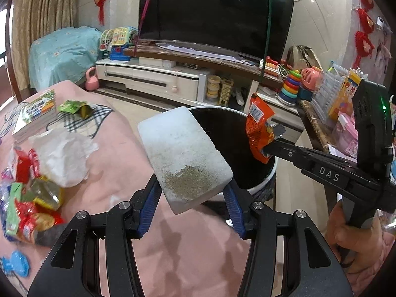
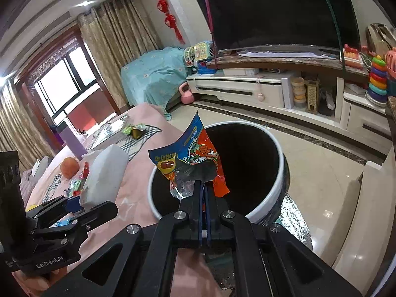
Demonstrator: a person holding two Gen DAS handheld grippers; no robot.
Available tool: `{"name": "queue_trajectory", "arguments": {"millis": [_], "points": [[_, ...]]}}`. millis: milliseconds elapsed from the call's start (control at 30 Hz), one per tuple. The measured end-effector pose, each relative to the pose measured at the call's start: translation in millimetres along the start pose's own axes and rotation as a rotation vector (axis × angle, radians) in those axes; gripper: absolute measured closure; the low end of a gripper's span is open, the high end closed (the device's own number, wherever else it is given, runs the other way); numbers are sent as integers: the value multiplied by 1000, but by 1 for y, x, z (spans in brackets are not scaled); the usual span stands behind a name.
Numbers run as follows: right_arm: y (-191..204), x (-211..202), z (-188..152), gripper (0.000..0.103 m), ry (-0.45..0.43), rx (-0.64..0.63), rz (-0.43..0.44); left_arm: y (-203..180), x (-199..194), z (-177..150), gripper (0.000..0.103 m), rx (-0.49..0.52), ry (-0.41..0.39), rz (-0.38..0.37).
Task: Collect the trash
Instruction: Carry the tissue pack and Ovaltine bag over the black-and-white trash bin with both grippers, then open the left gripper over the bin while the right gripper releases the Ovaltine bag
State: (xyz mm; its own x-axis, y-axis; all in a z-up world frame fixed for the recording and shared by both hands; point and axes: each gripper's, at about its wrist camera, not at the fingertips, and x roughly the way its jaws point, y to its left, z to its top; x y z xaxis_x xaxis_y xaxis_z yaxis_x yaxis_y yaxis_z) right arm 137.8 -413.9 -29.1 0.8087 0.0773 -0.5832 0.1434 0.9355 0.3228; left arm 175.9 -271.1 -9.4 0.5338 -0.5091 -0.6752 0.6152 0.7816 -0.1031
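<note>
Orange wrapper point(image 2: 198, 158) above black bin point(image 2: 277, 190)

— Facing ahead? Big dark television point(image 2: 274, 12) on a marble-topped stand point(image 2: 284, 61), white cabinet point(image 2: 237, 86) beneath.
— And left? Beige curtains point(image 2: 118, 37), bright window point(image 2: 66, 79), glossy tiled floor point(image 2: 321, 153), red hanging ornaments point(image 2: 163, 5).

Our count at the trash bin

We count two grippers point(image 1: 190, 198) point(image 2: 204, 193), one white foam block point(image 1: 183, 153), one orange snack wrapper point(image 2: 198, 158) and one black bin point(image 2: 274, 188); near the table's point(image 1: 123, 128) left edge, perhaps six or seven loose wrappers point(image 1: 29, 198), too jumbled to separate.
</note>
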Motion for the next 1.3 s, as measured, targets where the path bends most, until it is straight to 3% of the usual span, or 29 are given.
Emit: {"name": "queue_trajectory", "arguments": {"millis": [333, 533, 633, 667, 767, 933, 1033, 1100, 1167, 1300], "points": [[-12, 15, 9, 101, 34, 11, -14, -11, 29, 11, 51, 17, 41, -12], [-24, 23, 13, 96, 54, 25, -12, -10, 40, 15, 46, 10, 71, -18], [-27, 25, 14, 94, 61, 32, -17, -7, 40, 14, 37, 6, 78, -18], [-28, 25, 13, 89, 62, 36, -18, -6, 39, 13, 33, 3, 77, -17], [-32, 24, 14, 57, 57, 54, -11, -2, 36, 10, 27, -14, 72, -7], [-31, 19, 14, 53, 43, 63, -11, 8, 27, 0, 27, -47, 67, 9], [-26, 14, 12, 41, 32, 60, -7, 17, 19, -8, 27, -70, 66, 25], [-21, 11, 10, 26, 23, 59, 2, 24, 12, -15, 26, -86, 63, 39], [-14, 8, 8, 17, 13, 53, 11, 31, 5, -22, 26, -100, 58, 54], [3, 3, 0, 9, -1, 40, 29, 45, -10, -35, 26, -135, 52, 80]]}}
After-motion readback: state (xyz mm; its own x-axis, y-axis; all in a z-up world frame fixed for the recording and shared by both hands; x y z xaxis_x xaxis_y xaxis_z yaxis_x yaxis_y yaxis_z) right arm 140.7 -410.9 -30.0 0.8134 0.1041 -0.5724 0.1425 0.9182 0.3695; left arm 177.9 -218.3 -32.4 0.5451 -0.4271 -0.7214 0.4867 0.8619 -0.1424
